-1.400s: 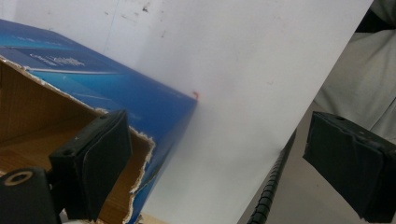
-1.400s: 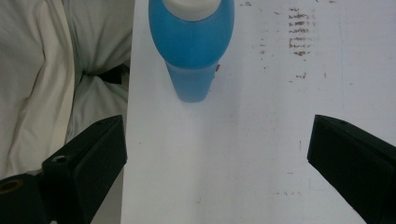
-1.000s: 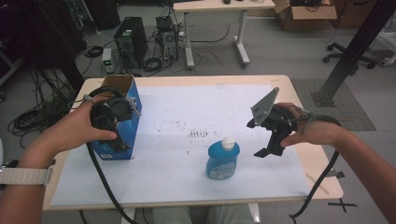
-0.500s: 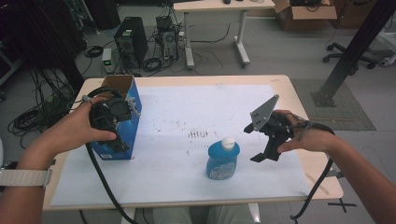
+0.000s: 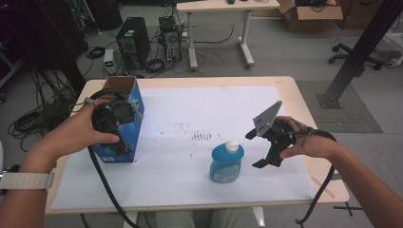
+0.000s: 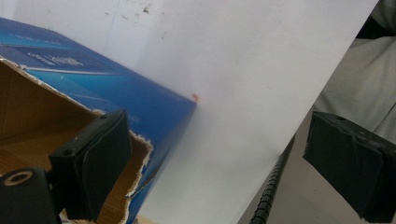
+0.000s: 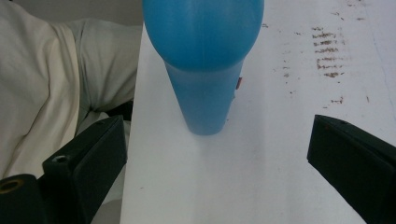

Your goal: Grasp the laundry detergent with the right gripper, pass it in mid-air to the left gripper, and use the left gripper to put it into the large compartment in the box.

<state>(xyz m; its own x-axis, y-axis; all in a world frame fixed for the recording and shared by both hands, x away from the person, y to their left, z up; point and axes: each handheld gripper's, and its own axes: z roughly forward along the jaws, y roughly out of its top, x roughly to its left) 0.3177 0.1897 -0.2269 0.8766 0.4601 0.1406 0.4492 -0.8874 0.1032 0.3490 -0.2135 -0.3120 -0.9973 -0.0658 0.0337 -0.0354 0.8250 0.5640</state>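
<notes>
A: Where's the bottle [image 5: 227, 162]?

B: Upright on the white sheet [image 5: 190, 114] near the worktop's [image 5: 304, 99] front edge, right of the middle. Blue body, white cap. In the right gripper view it stands straight ahead between the two fingers [image 7: 88, 163], beyond their tips and touching neither.

A: And the right gripper [image 5: 259, 149]?

B: Just beside the bottle on its right, in the right hand [image 5: 309, 145], grey plate up. Its fingers are spread wide with nothing between them.

A: The box [image 5: 124, 121]?

B: Blue, open-topped with a torn cardboard rim, standing at the left end of the sheet, well apart from the bottle.

A: What about the left gripper [image 5: 114, 116]?

B: At the box's top, in the left hand [image 5: 78, 133]. The left gripper view shows the fingers [image 6: 93, 163] wide apart: one is over the box's open mouth, the other out past the worktop's edge. Whether the near finger touches the torn rim, I cannot tell. They grip nothing.

A: Anything round about?

B: Dark smudges on the sheet behind the bottle, and a cable [image 5: 102, 183] trailing off the front edge.
</notes>
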